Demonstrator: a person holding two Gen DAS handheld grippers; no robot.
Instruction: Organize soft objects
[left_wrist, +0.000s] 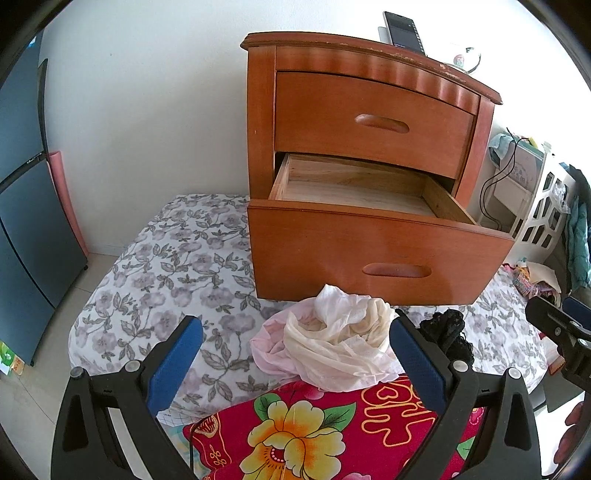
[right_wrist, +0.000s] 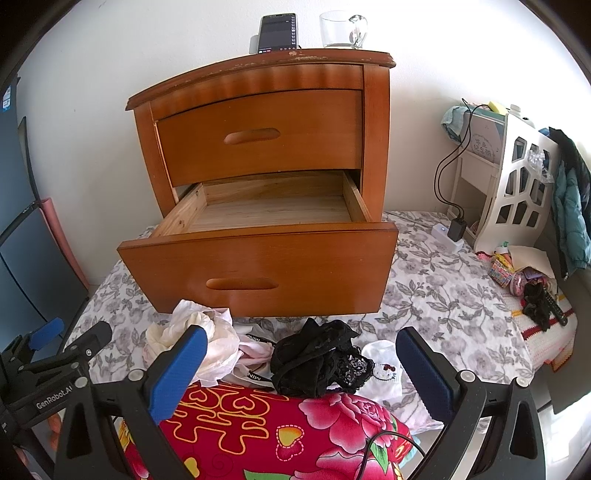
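Observation:
A wooden nightstand (left_wrist: 369, 110) (right_wrist: 258, 122) stands on a floral bed. Its lower drawer (left_wrist: 354, 192) (right_wrist: 273, 206) is pulled out and holds nothing. In front of it lies a heap of soft garments: a cream and pink bundle (left_wrist: 332, 347) (right_wrist: 207, 343), a black lace piece (right_wrist: 317, 358) (left_wrist: 448, 332) and a small white printed piece (right_wrist: 384, 365). My left gripper (left_wrist: 295, 358) is open, its blue pads on either side of the cream bundle. My right gripper (right_wrist: 301, 365) is open around the black lace piece. Neither grips anything.
A red flowered quilt (left_wrist: 306, 432) (right_wrist: 280, 432) lies in the foreground. A phone (right_wrist: 277, 33) and a glass mug (right_wrist: 341, 29) stand on the nightstand. A white shelf (right_wrist: 517, 177), cables, a charger (right_wrist: 456, 229) and small clutter (right_wrist: 524, 284) sit at the right. A dark fridge (left_wrist: 26, 206) stands left.

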